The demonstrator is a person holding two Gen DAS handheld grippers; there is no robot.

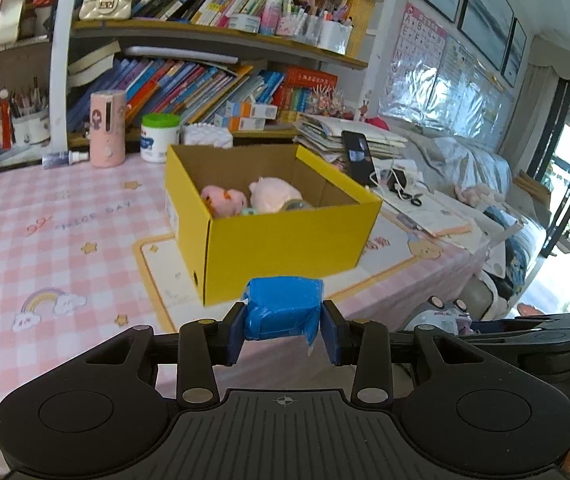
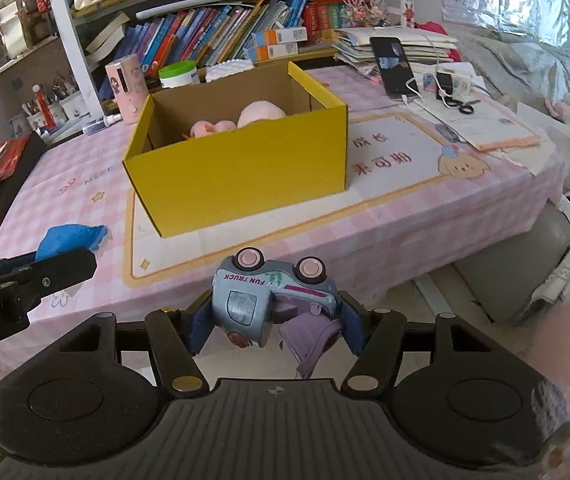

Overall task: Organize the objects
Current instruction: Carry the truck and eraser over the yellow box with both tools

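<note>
Leaning books (image 1: 189,84) on shelves, propped phone (image 2: 393,66), scissors (image 2: 463,106), pink checked tablecloth (image 1: 45,240).

A box (image 1: 285,236) stands on the table (image 1: 65,240), toward its back edge, with soft toys (image 1: 273,196) in it. Behind it are a tub (image 1: 160,138) and bookshelves (image 1: 213,44); a phone (image 1: 359,158) stands right of it.

Box (image 1: 285,240) is done in bright yellow, desk (image 1: 65,240) is covered in pink-white checks, block (image 1: 283,306) is wrapped blue, truck (image 2: 273,296) is painted pale blue.
</note>
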